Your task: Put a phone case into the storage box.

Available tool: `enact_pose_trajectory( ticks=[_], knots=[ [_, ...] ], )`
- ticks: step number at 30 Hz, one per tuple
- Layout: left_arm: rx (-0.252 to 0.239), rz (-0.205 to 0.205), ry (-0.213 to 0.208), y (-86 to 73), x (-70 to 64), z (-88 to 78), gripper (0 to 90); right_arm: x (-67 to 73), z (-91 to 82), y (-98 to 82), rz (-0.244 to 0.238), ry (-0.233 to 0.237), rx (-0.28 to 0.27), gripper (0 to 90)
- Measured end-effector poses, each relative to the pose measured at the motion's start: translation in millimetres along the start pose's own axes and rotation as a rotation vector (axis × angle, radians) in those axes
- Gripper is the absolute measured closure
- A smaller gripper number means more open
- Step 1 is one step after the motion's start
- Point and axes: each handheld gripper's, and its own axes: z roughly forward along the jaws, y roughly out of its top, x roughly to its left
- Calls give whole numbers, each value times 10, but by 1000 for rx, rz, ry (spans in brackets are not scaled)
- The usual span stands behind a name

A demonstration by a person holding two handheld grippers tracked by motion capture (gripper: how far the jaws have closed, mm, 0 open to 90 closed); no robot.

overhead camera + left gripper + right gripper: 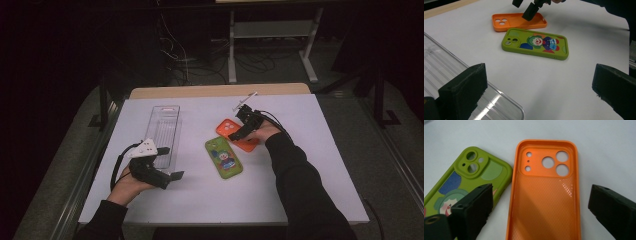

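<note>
On the table point(300, 200) a tray point(162, 131) lies left of centre, its long side running away from the person. Right of it lie two phone cases, side by side and nearly touching (whether they touch cannot be told): the clown case point(223, 157) nearer the person, the plain case point(236, 134) behind it and a little right, hollow side up. The right gripper point(239, 134) hangs over the plain case, jaws straddling it. The left gripper point(170, 164) sits at the tray's near end, one jaw over its rim.
</note>
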Motion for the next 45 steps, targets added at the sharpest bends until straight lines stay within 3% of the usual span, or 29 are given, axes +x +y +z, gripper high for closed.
enact_pose_trajectory(
  ticks=[21, 28, 45],
  knots=[
    [-6, 0, -1, -7, 0, 8, 0, 3, 240, -20, -46, -43, 94, 93],
    [1, -1, 0, -5, 1, -1, 0, -20, 249, -33, -49, -25, 89, 94],
    [-7, -4, 3, -7, -8, -9, 0, -22, 233, -55, -44, -40, 74, 147]
  ],
)
